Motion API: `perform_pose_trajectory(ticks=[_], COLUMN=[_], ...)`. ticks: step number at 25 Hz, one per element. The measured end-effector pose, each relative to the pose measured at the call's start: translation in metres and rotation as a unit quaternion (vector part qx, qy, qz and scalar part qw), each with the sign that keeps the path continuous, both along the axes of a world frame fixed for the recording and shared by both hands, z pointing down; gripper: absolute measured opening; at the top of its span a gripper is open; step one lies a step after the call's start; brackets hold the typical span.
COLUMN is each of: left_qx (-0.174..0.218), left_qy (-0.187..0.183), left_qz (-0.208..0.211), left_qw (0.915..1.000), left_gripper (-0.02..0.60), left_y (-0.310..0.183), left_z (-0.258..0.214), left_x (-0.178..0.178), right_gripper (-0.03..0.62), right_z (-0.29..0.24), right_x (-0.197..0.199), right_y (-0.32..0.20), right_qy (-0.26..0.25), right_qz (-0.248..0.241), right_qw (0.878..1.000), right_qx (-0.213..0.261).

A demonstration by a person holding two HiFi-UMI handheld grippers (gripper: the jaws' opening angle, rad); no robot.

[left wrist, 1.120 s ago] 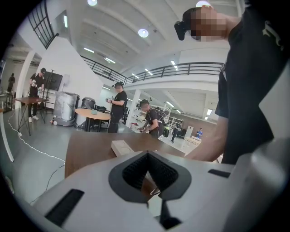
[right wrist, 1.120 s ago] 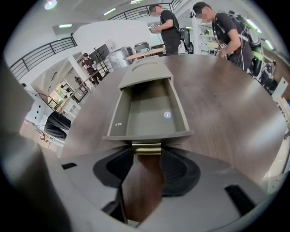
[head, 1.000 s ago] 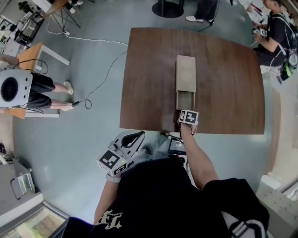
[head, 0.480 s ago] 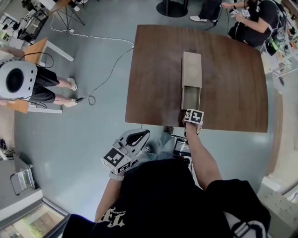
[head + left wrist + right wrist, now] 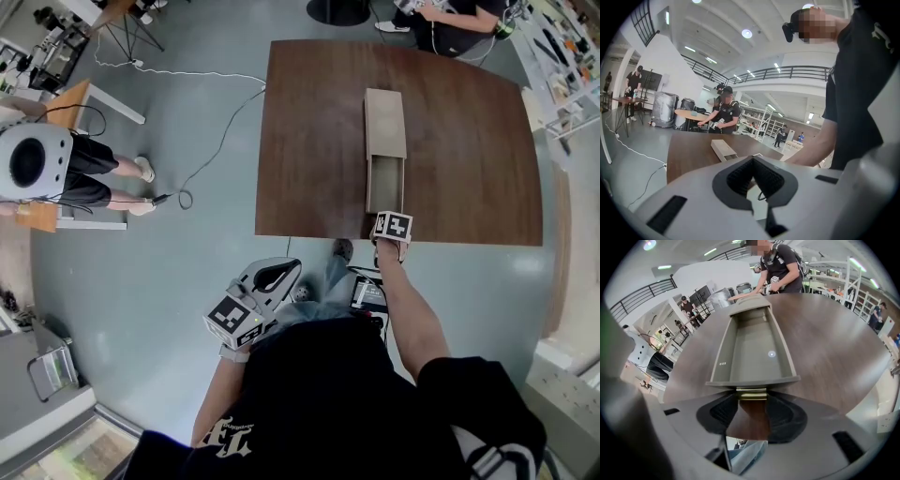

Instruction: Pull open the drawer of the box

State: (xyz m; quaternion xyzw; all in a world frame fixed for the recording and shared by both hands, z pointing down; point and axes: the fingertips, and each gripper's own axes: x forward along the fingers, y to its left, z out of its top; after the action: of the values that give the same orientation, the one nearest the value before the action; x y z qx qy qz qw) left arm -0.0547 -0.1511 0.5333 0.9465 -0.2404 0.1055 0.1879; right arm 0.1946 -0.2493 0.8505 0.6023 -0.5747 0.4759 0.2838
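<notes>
A long tan box point(image 5: 384, 122) lies on the brown table point(image 5: 469, 169), also seen far off as the box point(image 5: 723, 149). Its drawer point(image 5: 386, 185) stands pulled well out toward the table's near edge. The drawer point(image 5: 751, 350) is empty inside. My right gripper point(image 5: 391, 228) sits at the drawer's front, and in the right gripper view my right gripper point(image 5: 751, 397) is shut on the brass handle point(image 5: 751, 393). My left gripper point(image 5: 284, 269) hangs off the table over the floor at the lower left. The left gripper point(image 5: 753, 160) is shut with its pads meeting at the tip and nothing held.
A person point(image 5: 450, 17) stands at the table's far edge. Another person point(image 5: 75, 173) stands on the floor to the left, with a white cable point(image 5: 211, 141) running across the floor toward the table. Small devices point(image 5: 364, 292) lie on the floor under the table's near edge.
The drawer has slid further out of the box toward the near table edge, with my right gripper moving back with its handle. The left gripper stays low beside my body.
</notes>
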Motion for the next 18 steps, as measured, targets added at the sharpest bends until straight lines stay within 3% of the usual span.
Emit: perform_pose_trajectory(ticks=[18], left_qx=[-0.001], left_qy=[-0.007], left_qz=[0.031], left_qw=[0.9995], left_gripper=[0.005], left_y=[0.024], left_z=[0.005], left_x=[-0.011], right_gripper=[0.173], right_z=[0.001], right_x=[-0.012], right_y=[0.029], right_qy=[-0.021], right_qz=[-0.008], right_qw=[1.000], right_qx=[0.000])
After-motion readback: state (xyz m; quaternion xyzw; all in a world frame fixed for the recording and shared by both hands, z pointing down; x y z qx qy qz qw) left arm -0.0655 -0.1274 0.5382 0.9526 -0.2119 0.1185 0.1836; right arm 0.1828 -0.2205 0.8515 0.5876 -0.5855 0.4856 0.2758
